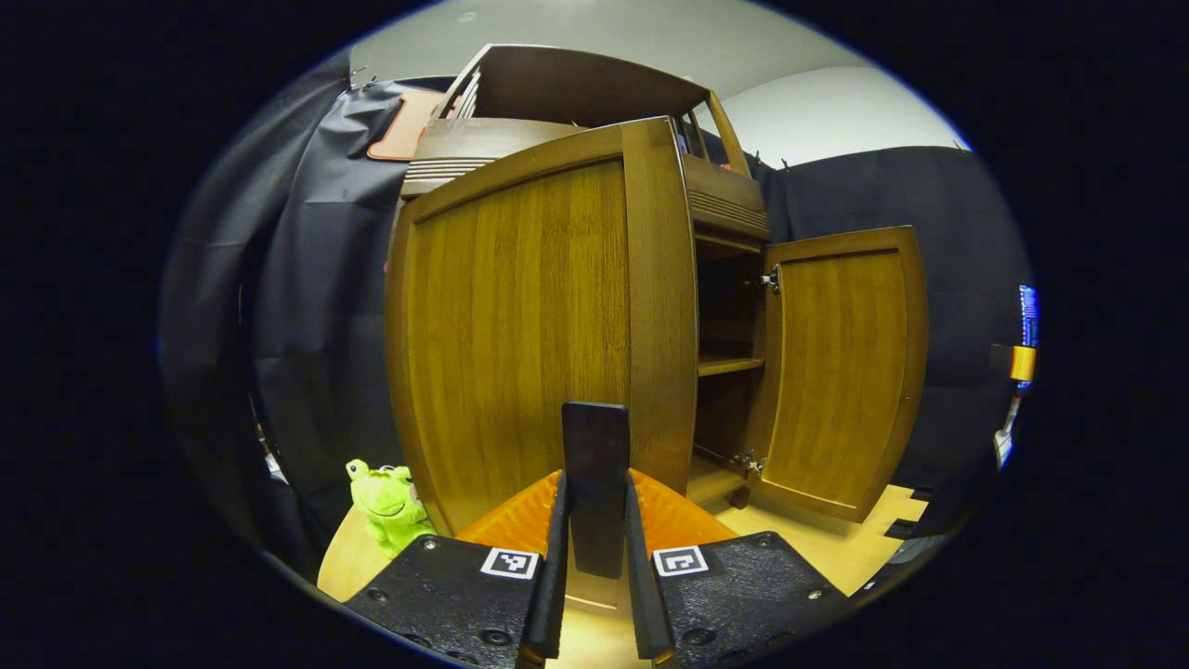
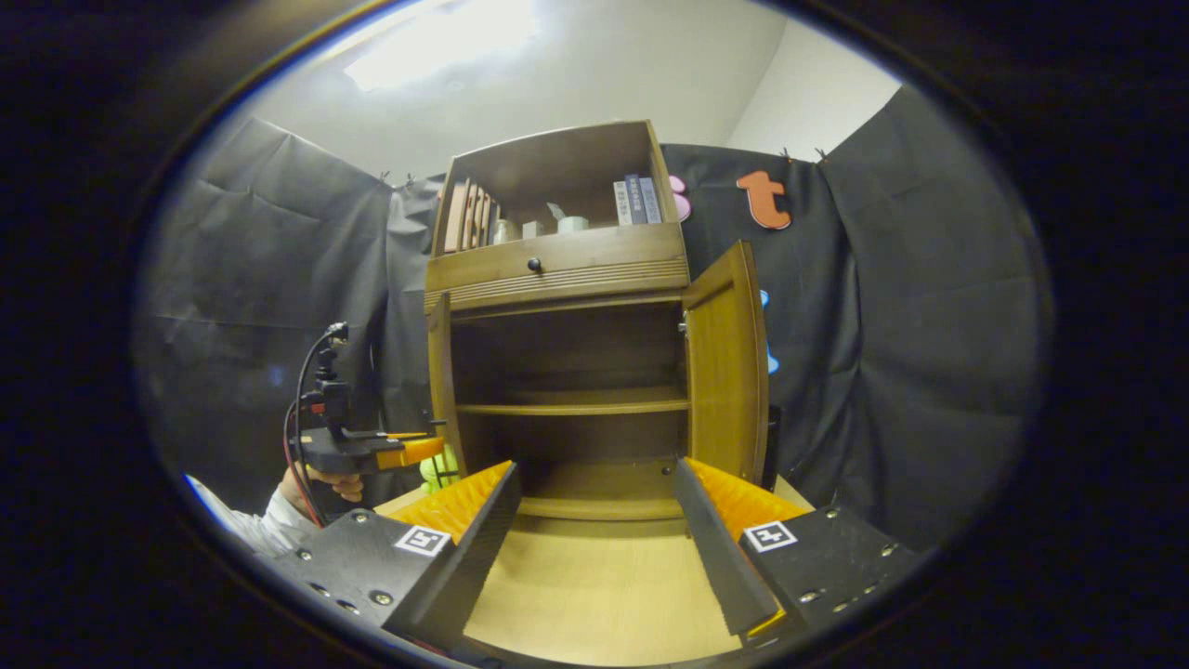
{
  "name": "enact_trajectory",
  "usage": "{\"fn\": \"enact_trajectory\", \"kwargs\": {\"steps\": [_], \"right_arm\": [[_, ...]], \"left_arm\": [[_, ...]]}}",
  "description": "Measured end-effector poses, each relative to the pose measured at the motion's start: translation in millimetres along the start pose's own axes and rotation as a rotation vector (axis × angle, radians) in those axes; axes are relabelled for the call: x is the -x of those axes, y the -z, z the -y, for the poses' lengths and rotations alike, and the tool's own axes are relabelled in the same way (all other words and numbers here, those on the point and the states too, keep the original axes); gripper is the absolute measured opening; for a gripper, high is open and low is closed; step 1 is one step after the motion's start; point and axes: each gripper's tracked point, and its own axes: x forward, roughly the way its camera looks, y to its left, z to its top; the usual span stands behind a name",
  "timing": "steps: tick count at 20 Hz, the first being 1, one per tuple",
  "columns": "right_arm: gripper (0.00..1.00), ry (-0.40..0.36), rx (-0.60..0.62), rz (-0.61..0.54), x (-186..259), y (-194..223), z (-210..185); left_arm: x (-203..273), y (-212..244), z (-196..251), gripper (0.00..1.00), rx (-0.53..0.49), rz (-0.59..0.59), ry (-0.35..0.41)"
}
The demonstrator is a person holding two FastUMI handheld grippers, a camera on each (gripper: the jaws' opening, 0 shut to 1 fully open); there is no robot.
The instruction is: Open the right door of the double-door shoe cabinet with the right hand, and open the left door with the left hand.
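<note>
With both doors swung out, my left gripper pinches the dark handle on the left door. My right gripper stands spread and apart from the right door, facing the cabinet.
</note>
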Motion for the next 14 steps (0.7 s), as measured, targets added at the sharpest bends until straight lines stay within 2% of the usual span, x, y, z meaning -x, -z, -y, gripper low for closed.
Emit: {"fn": "enact_trajectory", "kwargs": {"steps": [8, 13, 14], "right_arm": [[0.99, -0.031, -0.006, 0.026, 1.1, 1.2, -16.4], [0.99, -0.053, 0.034, 0.032, -7.0, 7.9, -38.1], [0.99, -0.055, 0.041, 0.036, -10.0, 8.0, -42.9]], "left_arm": [[7.9, -5.5, -19.4, 0.30, -0.042, 0.033, -0.085], [23.1, 1.7, -32.4, 0.31, -0.054, 0.032, -0.103], [25.2, 2.7, -36.4, 0.28, -0.052, 0.030, -0.114]]}}
